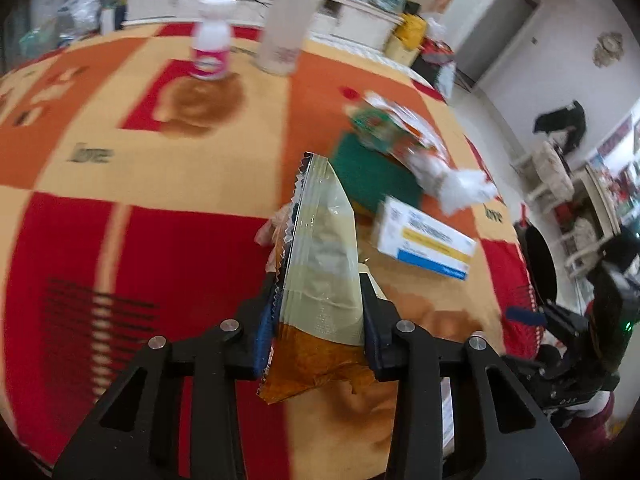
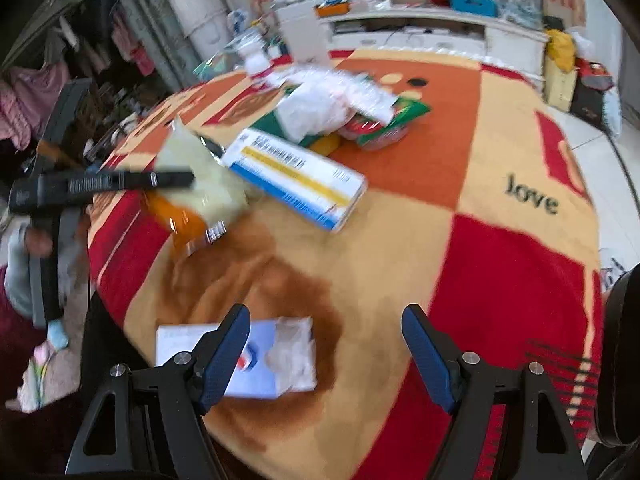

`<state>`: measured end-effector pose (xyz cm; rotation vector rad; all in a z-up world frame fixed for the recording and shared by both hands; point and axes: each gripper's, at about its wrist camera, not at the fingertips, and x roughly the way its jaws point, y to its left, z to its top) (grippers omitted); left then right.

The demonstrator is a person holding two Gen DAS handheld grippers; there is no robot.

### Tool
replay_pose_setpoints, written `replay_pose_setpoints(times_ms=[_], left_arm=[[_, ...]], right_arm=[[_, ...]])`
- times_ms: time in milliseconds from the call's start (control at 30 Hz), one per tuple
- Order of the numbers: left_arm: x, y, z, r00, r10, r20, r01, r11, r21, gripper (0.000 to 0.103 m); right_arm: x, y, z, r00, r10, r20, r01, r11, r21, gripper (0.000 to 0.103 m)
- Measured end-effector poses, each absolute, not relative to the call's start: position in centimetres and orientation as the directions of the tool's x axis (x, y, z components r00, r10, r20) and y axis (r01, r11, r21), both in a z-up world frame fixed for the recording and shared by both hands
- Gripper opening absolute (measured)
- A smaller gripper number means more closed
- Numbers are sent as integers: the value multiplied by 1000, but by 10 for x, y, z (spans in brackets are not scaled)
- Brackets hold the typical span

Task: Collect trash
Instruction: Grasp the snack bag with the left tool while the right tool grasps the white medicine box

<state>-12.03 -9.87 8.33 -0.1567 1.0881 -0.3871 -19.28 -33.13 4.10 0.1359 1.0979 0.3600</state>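
My left gripper [image 1: 320, 280] is shut on a snack bag [image 1: 324, 248], pale yellow above and orange below, with a jagged silver edge; both blue pads press its sides. In the right wrist view the same bag [image 2: 204, 192] hangs over the table's left side. My right gripper [image 2: 326, 314] stands open above the cloth, nothing between its fingers. A white and blue tissue pack [image 2: 260, 360] lies under its left finger. Farther back lie a white, yellow and blue box [image 2: 296, 176], crumpled white plastic [image 2: 316, 108] and a red and green wrapper [image 2: 384, 124].
A red, orange and cream cloth [image 1: 160, 184] covers the round table. A white bottle with a pink label [image 1: 212, 48] and a tall frosted cup [image 1: 286, 28] stand at the far side. A green pad [image 1: 368, 176] lies under the wrappers. Cluttered shelves surround the table.
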Motion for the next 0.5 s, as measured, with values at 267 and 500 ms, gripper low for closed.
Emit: replay_pose_setpoints(times_ms=[267,500], left_arm=[[-130,-69,88,411,-394,-822,218,918,-331,35],[-143,-62,87,387,-434,-814,232,900,-369,35]], right_arm=[[-216,-318,31,273,306,-912,-356,913,199,76],[-194,-302,20,345,226,-911,-303,945,120,76]])
